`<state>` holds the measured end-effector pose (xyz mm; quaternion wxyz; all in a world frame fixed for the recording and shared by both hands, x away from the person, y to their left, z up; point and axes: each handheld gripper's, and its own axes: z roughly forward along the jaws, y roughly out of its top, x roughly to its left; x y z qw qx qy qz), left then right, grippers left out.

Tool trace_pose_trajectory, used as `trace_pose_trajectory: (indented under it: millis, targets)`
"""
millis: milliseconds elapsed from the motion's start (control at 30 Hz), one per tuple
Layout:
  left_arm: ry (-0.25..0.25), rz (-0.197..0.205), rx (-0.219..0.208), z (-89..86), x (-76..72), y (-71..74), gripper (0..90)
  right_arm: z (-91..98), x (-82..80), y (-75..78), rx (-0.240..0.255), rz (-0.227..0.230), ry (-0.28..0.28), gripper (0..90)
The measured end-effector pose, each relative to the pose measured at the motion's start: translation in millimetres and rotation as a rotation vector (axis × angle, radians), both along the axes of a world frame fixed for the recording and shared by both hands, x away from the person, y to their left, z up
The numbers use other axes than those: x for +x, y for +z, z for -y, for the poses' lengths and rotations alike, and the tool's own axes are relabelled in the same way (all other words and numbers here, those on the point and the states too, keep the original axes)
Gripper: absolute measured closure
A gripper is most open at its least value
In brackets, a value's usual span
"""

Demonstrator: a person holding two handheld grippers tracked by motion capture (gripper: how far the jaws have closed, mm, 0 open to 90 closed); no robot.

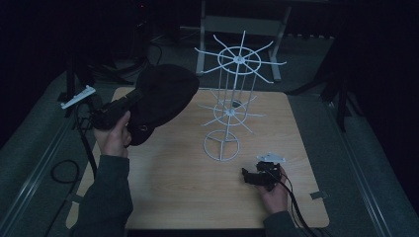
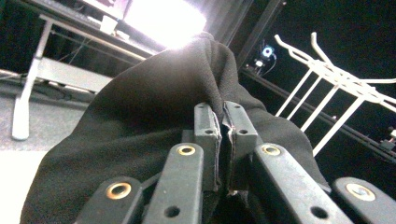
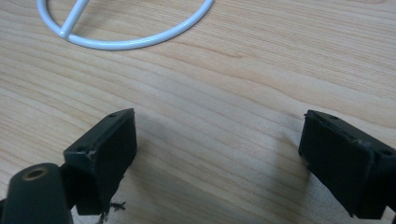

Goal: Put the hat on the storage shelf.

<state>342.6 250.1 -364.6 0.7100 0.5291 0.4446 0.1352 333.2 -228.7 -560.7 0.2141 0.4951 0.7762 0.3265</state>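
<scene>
The left tongs [image 2: 223,135] are clenched on a fold of the black beanie [image 1: 163,98], held up off the desk [image 1: 173,177]. The white wire rack [image 1: 232,98] stands just beyond, its upper prongs nearest. The right tongs [image 3: 219,154] gape released, low over the desk by the rack's base ring.

From above, my table [image 1: 197,187] sits in dim, bluish, grainy light, and everything beyond its edges sinks into black. In my left gripper view a white glare blows out just above the black hat [image 2: 154,107] (its fabric stays sharp). My right gripper view is bright and even, with soft shadows under the jaws and the near parts blurred.
</scene>
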Motion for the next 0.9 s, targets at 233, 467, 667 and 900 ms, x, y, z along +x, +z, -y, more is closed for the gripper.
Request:
trace_pose_trajectory:
  millis: [233,467,667,900]
  targets:
    - [-0.022,0.021,-0.024,-2.9,1.6,1.0,86.3,0.1,0.0,0.0,-0.002,0.0,0.0,11.1]
    - [-0.038,0.034,-0.037,-2.4,3.6,2.8,86.3,0.1,0.0,0.0,-0.001,0.0,0.0,11.1]
    - [-0.057,0.039,-0.062,-3.5,5.5,5.3,86.3,0.1,0.0,0.0,-0.001,0.0,0.0,11.1]
    - [-0.062,0.05,-0.077,-4.3,6.4,10.1,86.3,0.0,0.0,0.0,0.0,-0.001,0.0,11.1]
